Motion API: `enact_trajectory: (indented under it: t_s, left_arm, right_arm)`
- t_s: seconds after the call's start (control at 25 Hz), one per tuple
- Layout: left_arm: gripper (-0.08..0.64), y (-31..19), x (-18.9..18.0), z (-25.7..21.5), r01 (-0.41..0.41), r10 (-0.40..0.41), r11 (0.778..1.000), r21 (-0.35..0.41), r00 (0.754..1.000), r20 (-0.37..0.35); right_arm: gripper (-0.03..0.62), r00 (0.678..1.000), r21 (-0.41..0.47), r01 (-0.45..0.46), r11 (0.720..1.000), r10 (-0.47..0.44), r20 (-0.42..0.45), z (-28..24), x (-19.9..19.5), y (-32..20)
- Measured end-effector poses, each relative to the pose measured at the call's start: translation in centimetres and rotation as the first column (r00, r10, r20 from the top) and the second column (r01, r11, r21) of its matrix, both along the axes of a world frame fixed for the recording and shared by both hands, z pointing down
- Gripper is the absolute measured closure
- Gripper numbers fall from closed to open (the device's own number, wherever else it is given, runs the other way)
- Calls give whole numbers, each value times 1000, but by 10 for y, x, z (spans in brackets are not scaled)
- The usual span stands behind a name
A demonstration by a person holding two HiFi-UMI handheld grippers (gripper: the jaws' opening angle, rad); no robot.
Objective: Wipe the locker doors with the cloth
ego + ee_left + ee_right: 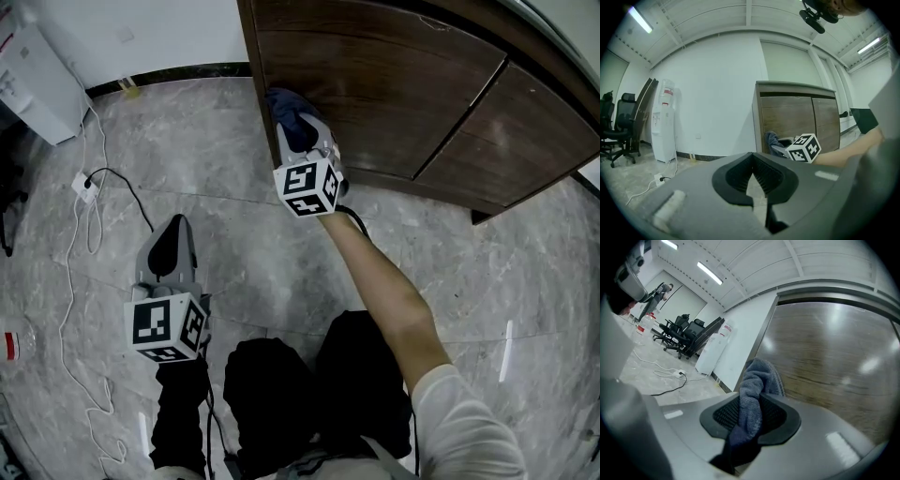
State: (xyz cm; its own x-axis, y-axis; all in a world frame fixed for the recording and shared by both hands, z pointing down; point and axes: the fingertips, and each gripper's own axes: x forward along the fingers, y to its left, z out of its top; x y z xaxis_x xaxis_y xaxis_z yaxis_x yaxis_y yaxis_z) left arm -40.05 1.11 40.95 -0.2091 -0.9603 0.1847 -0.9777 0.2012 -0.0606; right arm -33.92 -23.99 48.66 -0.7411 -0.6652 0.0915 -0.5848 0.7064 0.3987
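**Spotter:** Where is the cloth (757, 380)?

**Operator:** In my right gripper (751, 420). Its fingers are clamped on it, and the wad fills the space between the pads. It sits at the left door (375, 84), close to the locker's corner. From the head view it looks pressed to the wood, but I cannot tell for sure that it touches.

**Spotter:** What worries you from here?

**Operator:** Three things. Only a small bunch sticks out past the tips, so if I lean in too hard the fingers could scrape the veneer instead of the cloth. Dragging sideways could also pull the cloth back through the pads. And I am so near the door's edge that a stroke to the left could run off the corner.

**Spotter:** Which way does the cloth lie?

**Operator:** It is bunched into a rope. Its long axis runs along the fingers, with the dark tail hanging behind and below them. The lighter free end pokes forward and slightly up, toward the door.

**Spotter:** And the other hand?

**Operator:** The left gripper (753, 176) hangs low over the floor (253, 253), well apart from the locker. Its fingers are narrow, the tips meet, and nothing is between them. A cable (122, 183) lies farther left.
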Motion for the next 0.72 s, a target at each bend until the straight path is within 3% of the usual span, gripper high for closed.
enact_trajectory:
  t_s: [0.36,0.72]
  left_arm:
    - [560,0,3,0,-10,10,1000,-12,1000,10]
    - [560,-11,19,1,-30,30,999,-15,999,15]
  right_arm:
    - [483,998,-5,35,999,-35,-50,18,-7,3]
    - [483,998,41,12,999,-9,-69,19,39,-10]
